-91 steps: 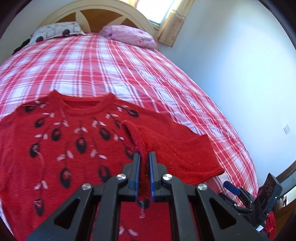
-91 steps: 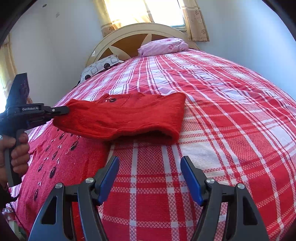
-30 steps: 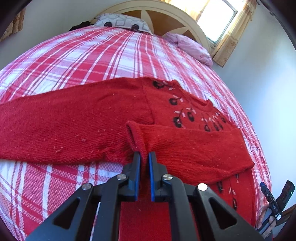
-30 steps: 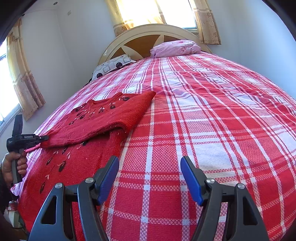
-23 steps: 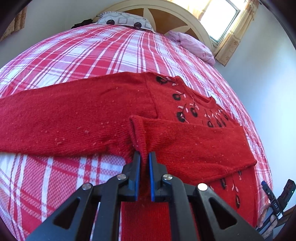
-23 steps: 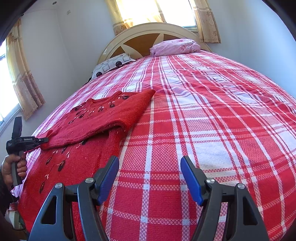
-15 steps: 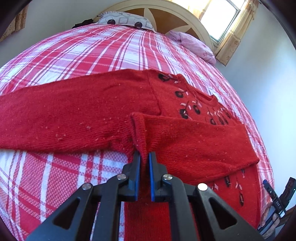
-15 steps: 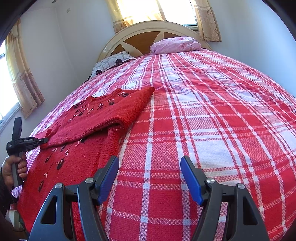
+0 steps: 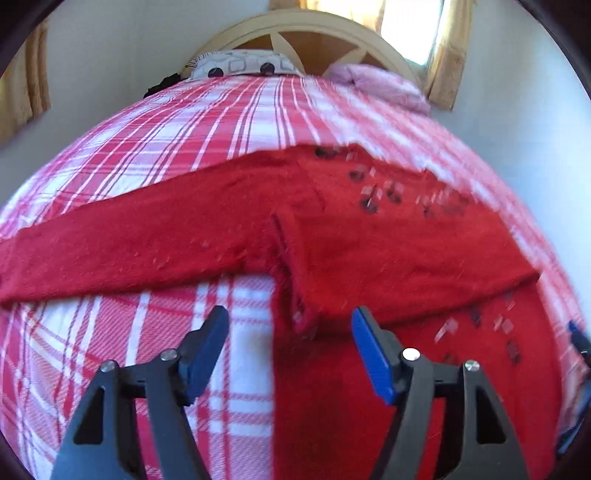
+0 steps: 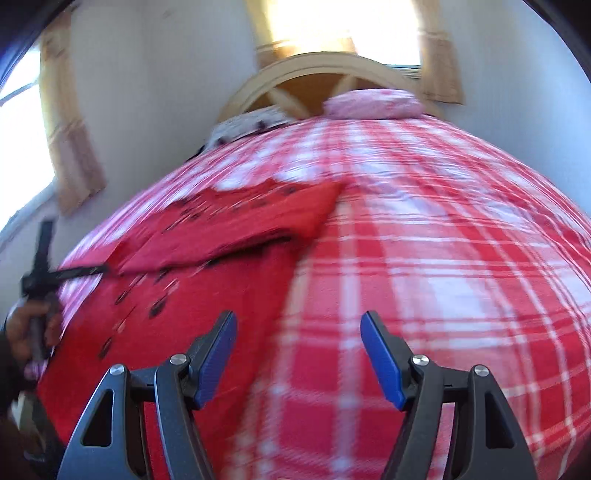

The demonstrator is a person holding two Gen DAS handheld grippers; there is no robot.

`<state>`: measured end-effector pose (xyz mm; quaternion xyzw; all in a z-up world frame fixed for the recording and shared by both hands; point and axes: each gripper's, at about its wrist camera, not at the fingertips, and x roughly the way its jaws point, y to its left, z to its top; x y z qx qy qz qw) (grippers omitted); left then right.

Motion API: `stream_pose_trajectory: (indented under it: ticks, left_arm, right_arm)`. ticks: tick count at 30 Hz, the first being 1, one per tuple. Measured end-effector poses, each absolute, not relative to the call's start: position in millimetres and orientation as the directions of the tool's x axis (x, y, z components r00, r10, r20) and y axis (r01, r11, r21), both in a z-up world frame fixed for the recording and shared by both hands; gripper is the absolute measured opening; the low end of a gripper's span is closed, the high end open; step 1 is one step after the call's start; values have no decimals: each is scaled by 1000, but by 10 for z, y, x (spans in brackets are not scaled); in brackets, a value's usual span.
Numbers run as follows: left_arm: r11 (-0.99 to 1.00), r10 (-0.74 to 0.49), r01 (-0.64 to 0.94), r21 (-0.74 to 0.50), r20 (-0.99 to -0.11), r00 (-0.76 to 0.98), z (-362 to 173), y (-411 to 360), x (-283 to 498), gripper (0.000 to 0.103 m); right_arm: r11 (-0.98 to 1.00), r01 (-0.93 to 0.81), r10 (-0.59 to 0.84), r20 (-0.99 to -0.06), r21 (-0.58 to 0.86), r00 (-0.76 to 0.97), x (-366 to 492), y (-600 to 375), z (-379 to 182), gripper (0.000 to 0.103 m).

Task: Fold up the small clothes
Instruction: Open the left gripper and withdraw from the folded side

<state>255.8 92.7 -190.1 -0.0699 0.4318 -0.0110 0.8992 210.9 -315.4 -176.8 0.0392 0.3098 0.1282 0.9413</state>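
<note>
- Left gripper [image 9: 290, 332]: was pinching the sleeve cuff half a second ago, now spread wide and holding nothing; cuff [image 9: 304, 317] dropped between and just ahead of the blue pads [image 9: 373, 356], on top of the sweater body.
- Red sweater [image 9: 369, 387]: lying flat near the foot edge of the bed, toward its left side as seen from the right wrist; folded sleeve [image 9: 388, 254] laid across the chest from the right shoulder to the left side; other sleeve [image 9: 129, 243] stretched straight out toward the left edge of the bed.
- Black-and-white motifs [image 9: 373, 199] showing near the neckline above the folded sleeve, more below it.
- Right gripper [image 10: 297, 354]: spread as before, empty, hovering over the plaid by the sweater's right hem, not touching cloth; now swung closer to the garment than half a second ago, both views blurred.
- From the right wrist, left gripper [image 10: 103, 271] seen at the sleeve end, gripped by the left hand [image 10: 26, 332].
- No containers in view.
- Bed [image 10: 443, 277]: red-and-white plaid cover, curved cream headboard [image 10: 332, 70], patterned pillow [image 9: 240, 68] left, pink pillow [image 10: 373, 103] right.
- White walls, bright window [image 10: 340, 26] with tan curtains behind the headboard, second window [image 10: 22, 147] on the left wall.
</note>
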Motion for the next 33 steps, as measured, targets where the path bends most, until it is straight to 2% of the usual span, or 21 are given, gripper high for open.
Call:
stream_pose_trajectory:
  ticks: [4, 8, 13, 16, 23, 26, 29, 33]
  left_arm:
    - [985, -91, -58, -160, -781, 617, -1953, 1022, 2517, 71]
    - [977, -102, -77, -198, -757, 646, -1835, 1094, 2475, 71]
    - [980, -71, -93, -175, -749, 658, -1805, 1080, 2631, 72]
    - [979, -36, -135, -154, -779, 626, -1919, 1137, 2772, 72]
    - [975, -51, -138, -174, -779, 625, -1999, 1176, 2752, 75]
    - [970, -71, -137, -201, -773, 631, -2002, 1215, 2735, 76]
    - [967, -80, -137, -214, -767, 637, -1996, 1219, 2712, 76]
    - [970, -73, -134, -203, -768, 636, -2001, 1196, 2727, 77]
  right_arm:
    - [930, -367, 284, -633, 0, 720, 1949, -2680, -1905, 70]
    - [914, -396, 251, -648, -86, 719, 1835, -2501, -1919, 70]
    - [915, -400, 269, -653, -57, 708, 1902, -2461, -1809, 70]
    - [928, -369, 259, -620, -54, 741, 2110, -2457, -1639, 70]
    - [939, -326, 324, -586, 106, 743, 2963, -2562, -1344, 70]
    - [939, -317, 326, -633, 133, 702, 3300, -2522, -1411, 70]
    - [964, -228, 249, -765, 137, 593, 3594, -2582, -1761, 70]
    - [970, -218, 221, -745, 103, 630, 3503, -2603, -1817, 70]
